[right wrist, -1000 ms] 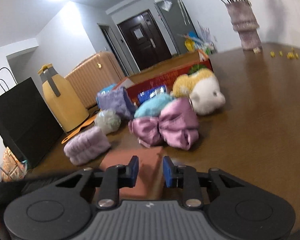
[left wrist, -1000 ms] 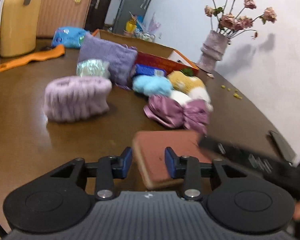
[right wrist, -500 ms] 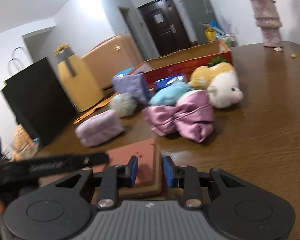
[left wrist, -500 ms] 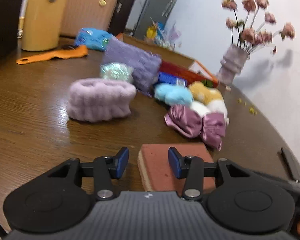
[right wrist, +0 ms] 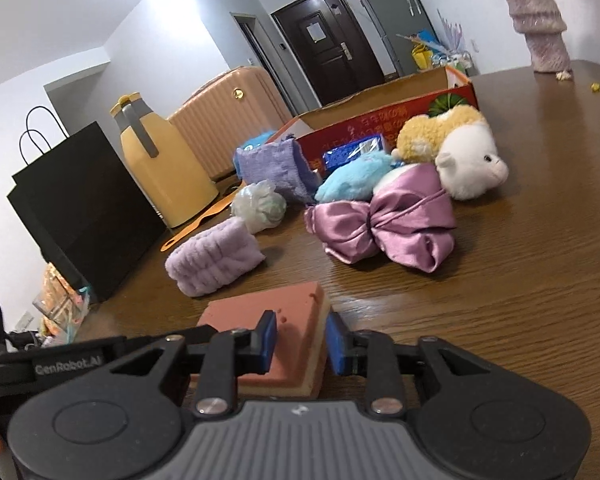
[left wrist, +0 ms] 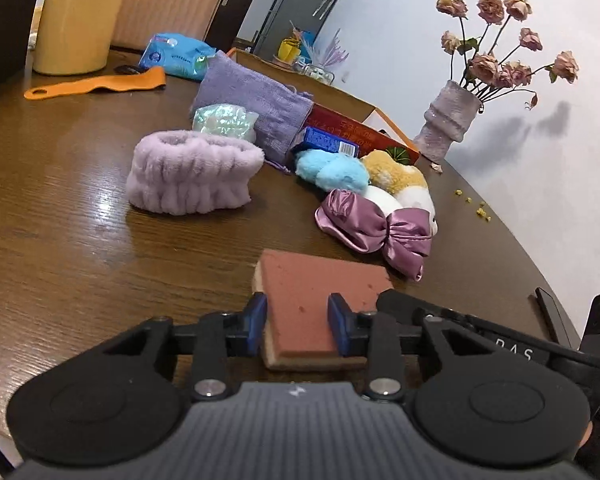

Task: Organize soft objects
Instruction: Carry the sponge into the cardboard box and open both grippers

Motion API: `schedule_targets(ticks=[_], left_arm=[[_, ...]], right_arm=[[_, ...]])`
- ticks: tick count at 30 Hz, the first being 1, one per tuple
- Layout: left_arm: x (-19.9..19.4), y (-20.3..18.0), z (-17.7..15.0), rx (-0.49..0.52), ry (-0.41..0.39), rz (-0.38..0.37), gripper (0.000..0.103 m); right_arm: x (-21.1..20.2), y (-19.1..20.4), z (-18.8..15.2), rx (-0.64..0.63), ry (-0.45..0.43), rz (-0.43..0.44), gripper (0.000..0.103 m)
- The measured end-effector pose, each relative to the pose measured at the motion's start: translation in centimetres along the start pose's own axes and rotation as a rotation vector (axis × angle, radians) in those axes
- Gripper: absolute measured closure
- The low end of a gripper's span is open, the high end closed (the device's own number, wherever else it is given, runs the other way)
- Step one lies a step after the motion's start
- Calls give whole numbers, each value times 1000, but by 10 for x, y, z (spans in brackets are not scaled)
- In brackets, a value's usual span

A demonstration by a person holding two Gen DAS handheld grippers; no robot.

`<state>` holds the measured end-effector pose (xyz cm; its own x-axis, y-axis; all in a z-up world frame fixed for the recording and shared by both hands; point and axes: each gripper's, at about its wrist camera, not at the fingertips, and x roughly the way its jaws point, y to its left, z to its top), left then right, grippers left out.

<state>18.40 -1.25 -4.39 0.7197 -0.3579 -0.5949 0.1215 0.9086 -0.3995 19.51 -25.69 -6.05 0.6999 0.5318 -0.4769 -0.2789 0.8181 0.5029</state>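
Both grippers are working on the same thing. The jaws of the left gripper (left wrist: 296,326) are closing, and between them is the flat rectangular sponge with a reddish-brown top and a pale yellow underside (left wrist: 312,300); its blue pads already touch the two side edges of the near end. The jaws of the right gripper (right wrist: 301,342) are closing too, with one corner of that sponge (right wrist: 288,336) between them, and the pads press its two faces there. The sponge lies low on the dark brown wooden table (left wrist: 80,240), at the near edge, in front of all the other soft things.

Beyond it is the shiny mauve satin bow (left wrist: 374,228), and to the left the fluffy lilac plush headband (left wrist: 192,178), standing as a ring. Behind the bow are the sky-blue fluffy toy (left wrist: 332,168) and the yellow and white plush animal (left wrist: 400,184). Farther back the open red cardboard box (right wrist: 380,120) stands, with a folded purple towel (left wrist: 256,108) leaning beside it.

To do this step well, I think the squeeze should be gentle, because foam yields and can spring out. Both hands should lift together and level, so that the sponge does not twist or tear. The box seems the likely place to put it, but this is only my judgement.
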Motion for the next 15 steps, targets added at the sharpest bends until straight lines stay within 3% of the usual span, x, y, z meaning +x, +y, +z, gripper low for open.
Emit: schedule_targets(ticks=[4, 7, 11, 15], left_arm=[[-1, 0, 12, -13, -6, -20, 77], [-2, -8, 43, 10, -55, -53, 77], [18, -14, 106, 37, -131, -72, 77], [66, -10, 198, 38, -112, -83, 78]], right_arm=[[-2, 1, 6, 14, -2, -1, 85], [-8, 6, 27, -2, -42, 8, 85], [8, 9, 88, -22, -95, 38, 85], [47, 9, 173, -51, -133, 27, 85]])
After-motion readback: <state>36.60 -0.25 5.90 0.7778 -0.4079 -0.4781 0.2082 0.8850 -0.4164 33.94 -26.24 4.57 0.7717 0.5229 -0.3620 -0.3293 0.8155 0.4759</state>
